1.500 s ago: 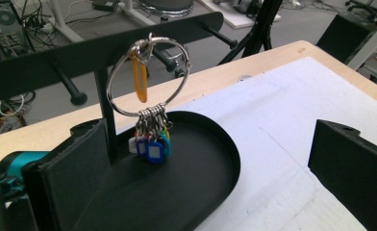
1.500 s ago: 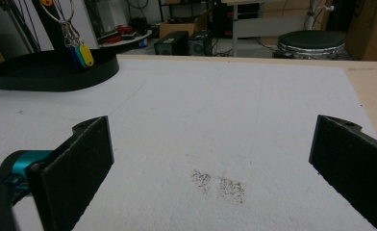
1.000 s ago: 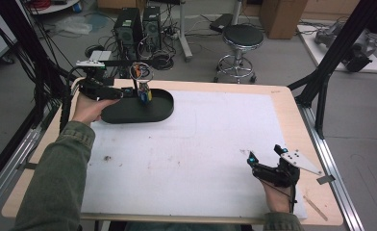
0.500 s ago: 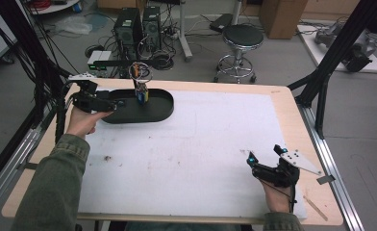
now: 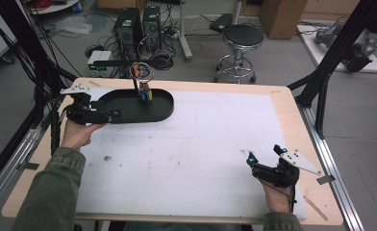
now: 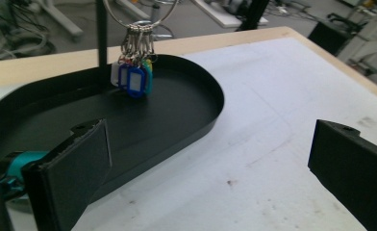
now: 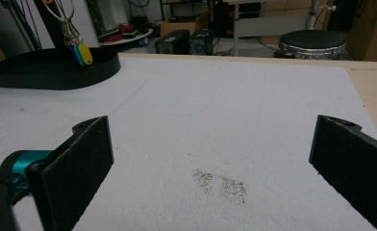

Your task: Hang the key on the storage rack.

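A black oval tray (image 5: 160,111) lies at the table's far left. From it rises a thin black post carrying a metal ring with several coloured key tags (image 5: 144,92). My left gripper (image 5: 105,114) is open at the tray's left end, well left of the tags. In the left gripper view, its left jaw hangs over the tray (image 6: 196,103), its right jaw over the white mat, and the key tags (image 6: 134,79) dangle ahead. My right gripper (image 5: 263,154) rests open near the front right, with nothing between its jaws. Its own view shows the tray (image 7: 52,70) and key tags (image 7: 81,54) far off.
A white mat (image 5: 206,139) covers most of the wooden table (image 5: 282,96). A thin wooden stick (image 5: 316,208) lies at the front right edge. Black frame posts (image 5: 321,91) stand at both sides. A stool (image 5: 243,36) and computer towers (image 5: 138,21) stand beyond the table.
My left gripper has drawn back from beside the key tags to the tray's left end, toward the person. The right gripper has stayed put.
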{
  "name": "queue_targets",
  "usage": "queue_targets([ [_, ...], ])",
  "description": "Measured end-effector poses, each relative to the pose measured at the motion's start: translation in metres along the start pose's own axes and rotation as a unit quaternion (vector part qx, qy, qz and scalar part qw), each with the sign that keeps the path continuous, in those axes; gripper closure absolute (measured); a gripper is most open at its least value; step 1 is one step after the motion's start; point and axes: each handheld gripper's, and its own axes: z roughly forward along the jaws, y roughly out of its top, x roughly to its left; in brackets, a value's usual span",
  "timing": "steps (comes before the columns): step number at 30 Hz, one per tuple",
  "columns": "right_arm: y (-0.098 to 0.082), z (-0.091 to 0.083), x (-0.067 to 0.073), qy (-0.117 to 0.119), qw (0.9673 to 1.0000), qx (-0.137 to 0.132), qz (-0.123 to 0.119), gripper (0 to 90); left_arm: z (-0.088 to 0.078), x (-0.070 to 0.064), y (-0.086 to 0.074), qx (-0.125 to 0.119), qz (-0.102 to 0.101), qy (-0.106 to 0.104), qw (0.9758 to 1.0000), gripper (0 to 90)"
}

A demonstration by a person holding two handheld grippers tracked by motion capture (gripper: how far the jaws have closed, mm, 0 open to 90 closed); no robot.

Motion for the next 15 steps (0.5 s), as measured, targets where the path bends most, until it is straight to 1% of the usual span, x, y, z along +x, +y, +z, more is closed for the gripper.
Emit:
queue_targets([
  [1, 0.000, 0.000, 0.000, 0.001, 1.0000, 0.001, 0.002, 0.5, -0.002, -0.001, -0.004, -0.006, 0.005, 0.006, 1.0000, 1.7],
  [5, 0.000, 0.000, 0.000, 0.000, 1.0000, 0.000, 0.002, 0.5, -0.005, -0.003, -0.014, 0.004, 0.006, -0.003, 1.0000, 1.7],
  [10, 0.000, 0.001, 0.000, 0.000, 1.0000, 0.001, 0.002, 0.5, -0.010, -0.002, -0.028, 0.002, -0.001, -0.004, 1.0000, 1.7],
  [15, 0.000, 0.002, 0.001, -0.001, 1.0000, 0.003, 0.000, 0.5, -0.015, -0.002, -0.041, 0.004, -0.003, -0.001, 1.0000, 1.7],
])
